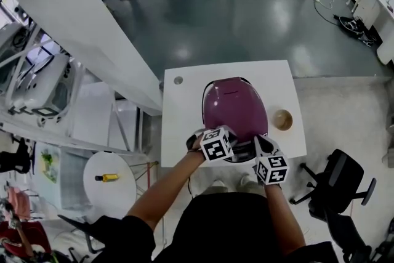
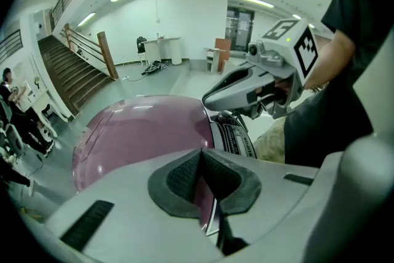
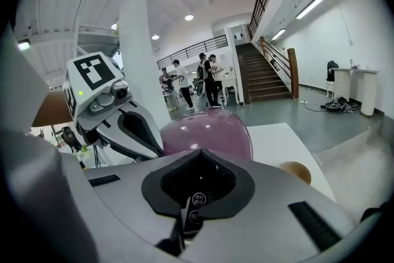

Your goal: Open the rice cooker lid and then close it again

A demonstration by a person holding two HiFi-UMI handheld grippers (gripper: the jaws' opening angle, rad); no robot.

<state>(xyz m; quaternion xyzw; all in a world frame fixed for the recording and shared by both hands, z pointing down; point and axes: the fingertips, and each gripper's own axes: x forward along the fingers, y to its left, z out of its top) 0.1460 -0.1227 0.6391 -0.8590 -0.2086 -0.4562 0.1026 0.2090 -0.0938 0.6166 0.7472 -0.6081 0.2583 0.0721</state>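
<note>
while left gripper (image 2: 201, 158) and right gripper (image 3: 198, 160) are closed, lid (image 1: 234, 105) is down.

A small brown bowl (image 1: 283, 119) sits on the white surface (image 1: 181, 126); a black office chair (image 1: 343, 177) stands beside it.

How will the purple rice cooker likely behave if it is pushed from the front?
The rice cooker looks rigid and squat, so it probably will not tip. Its glossy lid is likely slippery. On the smooth white table it could slide.
</note>
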